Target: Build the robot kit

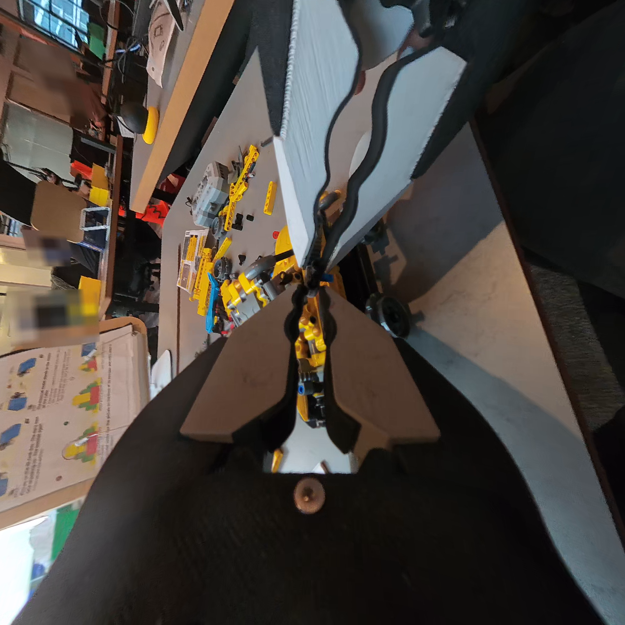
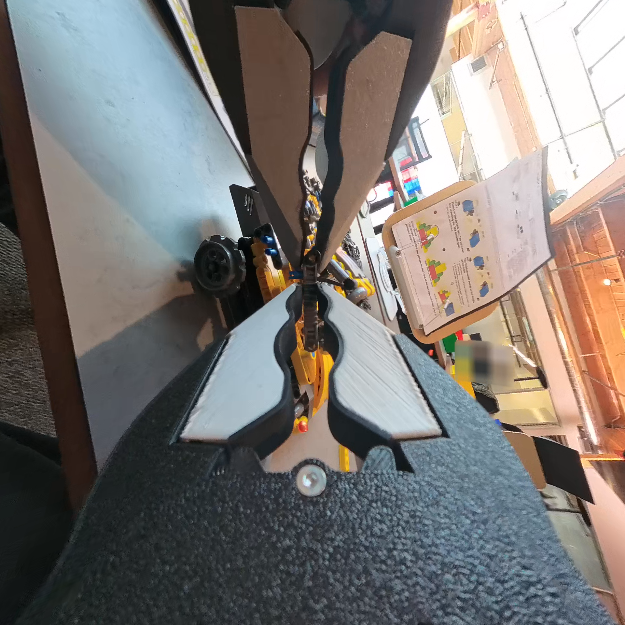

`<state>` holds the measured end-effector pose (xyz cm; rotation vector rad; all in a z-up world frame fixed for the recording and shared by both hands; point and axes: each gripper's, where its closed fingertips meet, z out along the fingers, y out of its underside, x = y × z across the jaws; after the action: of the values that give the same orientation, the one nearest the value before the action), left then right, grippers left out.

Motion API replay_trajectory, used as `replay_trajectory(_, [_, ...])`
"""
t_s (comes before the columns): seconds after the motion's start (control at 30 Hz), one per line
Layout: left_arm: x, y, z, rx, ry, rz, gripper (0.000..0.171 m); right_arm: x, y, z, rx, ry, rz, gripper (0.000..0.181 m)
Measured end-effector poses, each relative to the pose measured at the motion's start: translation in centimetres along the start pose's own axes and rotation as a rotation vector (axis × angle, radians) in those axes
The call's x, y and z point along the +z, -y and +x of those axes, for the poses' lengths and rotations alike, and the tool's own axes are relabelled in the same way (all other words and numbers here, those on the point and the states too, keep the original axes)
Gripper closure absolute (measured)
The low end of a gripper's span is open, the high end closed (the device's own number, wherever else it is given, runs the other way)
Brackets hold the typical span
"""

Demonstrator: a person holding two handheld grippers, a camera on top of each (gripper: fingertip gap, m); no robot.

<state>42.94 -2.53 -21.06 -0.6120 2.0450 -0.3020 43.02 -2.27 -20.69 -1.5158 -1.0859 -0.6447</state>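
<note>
Both grippers meeting tip to tip over the grey counter. Right gripper, white fingers pinching a thin black toothed beam; left gripper, brown fingers closing on that beam's far end, just above a yellow brick-built vehicle. Black wheel lying beside it. Risking a slip: so narrow a beam, held only at the tips, likely twisting loose under uneven pull and dropping among the loose yellow parts.

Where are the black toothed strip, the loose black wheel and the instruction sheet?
black toothed strip [image 2: 310, 304], right wrist view, its middle.
loose black wheel [image 2: 219, 265], right wrist view, its hub.
instruction sheet [image 2: 473, 243], right wrist view, page centre.
</note>
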Motion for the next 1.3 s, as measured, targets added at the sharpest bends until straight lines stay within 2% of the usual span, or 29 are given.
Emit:
replay_trajectory(0.07, [0.0,-0.6,-0.2,-0.076,-0.01,-0.018,0.164,0.3,-0.4,0.1,-0.047,-0.031,-0.024,0.173])
replay_trajectory(0.17, [-0.5,-0.9,0.0,-0.277,-0.083,-0.006,0.149,0.8,-1.0,0.0,-0.112,-0.057,-0.055,0.173])
replay_trajectory(0.23, [-1.0,-1.7,-0.9,-0.376,-0.054,-0.023,0.131,1.0,-1.1,-0.2,-0.143,-0.066,-0.066,0.173])
replay_trajectory(0.33, [-1.5,-2.5,-1.5,-0.494,-0.047,-0.029,0.122,1.5,-1.3,0.0,-0.202,-0.094,-0.092,0.173])
replay_trajectory(0.47, [-1.1,-3.9,-1.8,-0.608,-0.059,-0.079,0.101,2.0,-1.3,-0.3,-0.277,-0.107,-0.105,0.173])
replay_trajectory(0.57, [-0.5,-4.1,-1.5,-0.648,-0.097,-0.076,0.095,2.2,-1.4,-0.4,-0.303,-0.121,-0.112,0.173])
replay_trajectory(0.87, [0.4,-4.0,-2.2,-0.761,-0.141,-0.025,0.089,2.3,-1.8,-0.4,-0.397,-0.216,-0.154,0.173])
replay_trajectory(1.13, [1.7,-5.1,-1.7,-0.814,-0.109,-0.115,0.093,2.7,-2.0,-0.2,-0.413,-0.285,-0.153,0.175])
replay_trajectory(1.3, [1.4,-4.6,-1.7,-0.943,-0.199,-0.036,0.096,2.9,-2.2,0.0,-0.422,-0.307,-0.15,0.174])
